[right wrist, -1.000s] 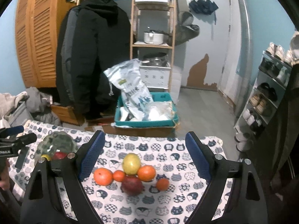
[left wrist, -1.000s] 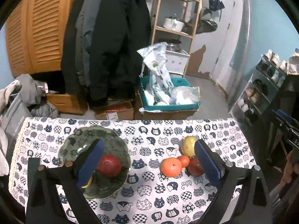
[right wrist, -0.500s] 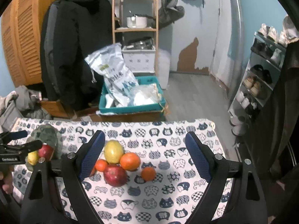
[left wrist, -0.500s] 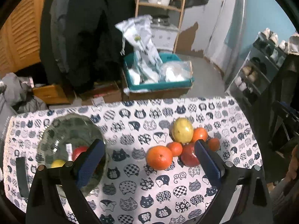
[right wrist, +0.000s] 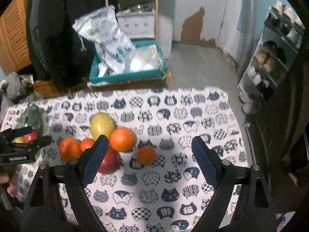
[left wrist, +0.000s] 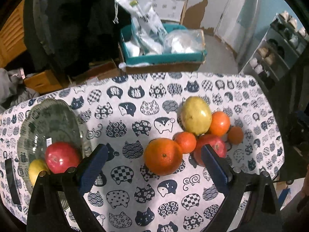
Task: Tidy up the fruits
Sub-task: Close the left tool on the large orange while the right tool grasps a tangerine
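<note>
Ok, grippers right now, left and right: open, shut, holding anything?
Left gripper: open, holding nothing.
Right gripper: open, holding nothing.

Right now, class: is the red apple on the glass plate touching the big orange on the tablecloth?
Apart. The left wrist view shows the red apple on the glass plate, with patterned tablecloth lying plainly between it and the big orange.

Cat-print tablecloth [left wrist: 135,193] (table under it): glass plate [left wrist: 48,119], fruit cluster [left wrist: 193,133].
</note>
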